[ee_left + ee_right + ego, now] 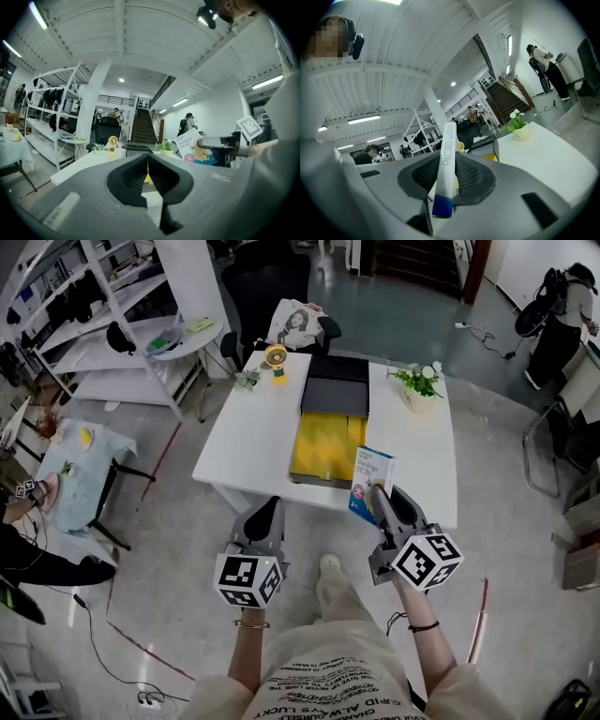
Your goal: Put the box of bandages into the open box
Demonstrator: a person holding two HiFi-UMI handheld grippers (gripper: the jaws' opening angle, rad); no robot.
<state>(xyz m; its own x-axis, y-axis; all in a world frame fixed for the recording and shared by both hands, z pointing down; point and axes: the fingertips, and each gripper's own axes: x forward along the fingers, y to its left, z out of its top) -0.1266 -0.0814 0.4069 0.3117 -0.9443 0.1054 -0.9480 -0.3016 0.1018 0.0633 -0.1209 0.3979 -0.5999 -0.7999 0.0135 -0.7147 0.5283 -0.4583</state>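
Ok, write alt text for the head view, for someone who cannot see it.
From above, the right claw grips a box of bandages upright at the near edge of a white table, short of the open box with yellow lining at its middle. The left claw holds nothing beside it.

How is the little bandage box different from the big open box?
The box of bandages is small, white and blue; the open box is big, dark grey, yellow inside. The box of bandages stands upright between the jaws of the right gripper; the open box lies flat on the table. Both are rectangular.
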